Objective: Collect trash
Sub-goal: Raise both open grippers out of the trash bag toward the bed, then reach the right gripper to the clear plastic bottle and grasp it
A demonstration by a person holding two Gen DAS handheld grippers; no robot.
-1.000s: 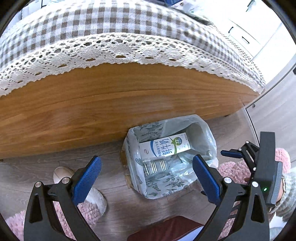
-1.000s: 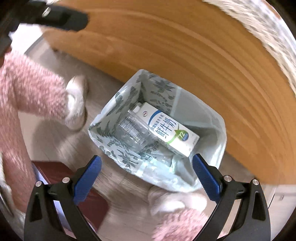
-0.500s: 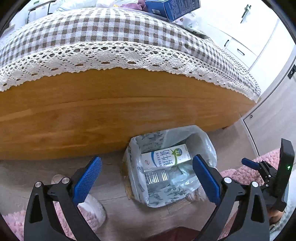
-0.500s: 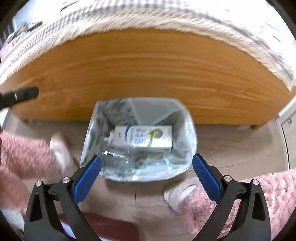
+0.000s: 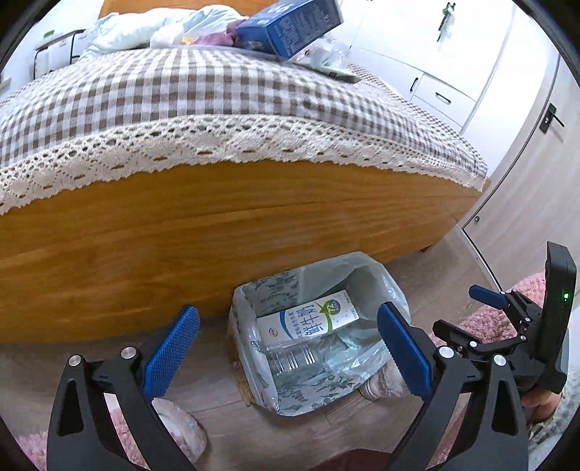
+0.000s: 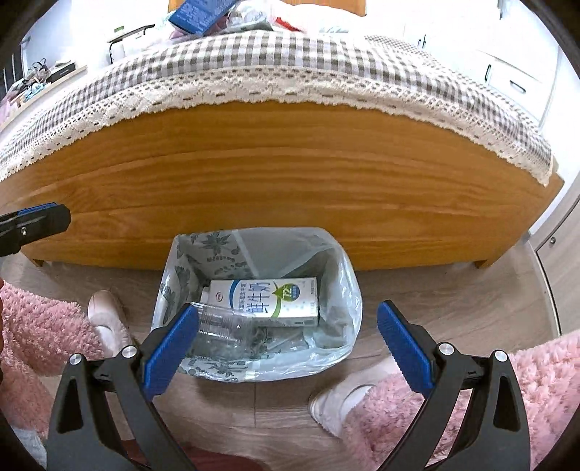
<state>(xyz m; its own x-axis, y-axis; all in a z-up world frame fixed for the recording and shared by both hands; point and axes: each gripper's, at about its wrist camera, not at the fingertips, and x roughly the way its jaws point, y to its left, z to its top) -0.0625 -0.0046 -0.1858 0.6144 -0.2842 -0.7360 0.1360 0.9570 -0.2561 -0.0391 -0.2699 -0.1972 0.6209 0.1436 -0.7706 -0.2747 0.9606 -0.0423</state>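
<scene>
A bin lined with a leaf-printed plastic bag (image 5: pixel 393 290) (image 6: pixel 344 290) stands on the floor against the wooden bed frame. Inside lie a white milk carton (image 5: pixel 308 320) (image 6: pixel 264 297) and a clear plastic bottle (image 5: pixel 290 358) (image 6: pixel 221 326). My left gripper (image 5: pixel 288 349) hovers open above the bin, with nothing between its blue pads. My right gripper (image 6: pixel 288 347) is open too and holds nothing. It also shows at the right edge of the left wrist view as a black gripper body (image 5: pixel 522 326). On the bed a blue box (image 5: pixel 290 25) (image 6: pixel 201 12) lies among other litter.
The bed has a checked cover with a lace edge (image 5: pixel 217 141) over a wooden side board (image 6: pixel 290 188). A person's pink fluffy trousers (image 6: pixel 471 391) and pale slippers (image 6: pixel 108 319) stand close to the bin. White cabinets (image 5: pixel 446 83) are at the right.
Both grippers rose and tilted up, so the bed top and blue box came into view. The right view swung round to face the bed squarely. Bin contents unchanged.
</scene>
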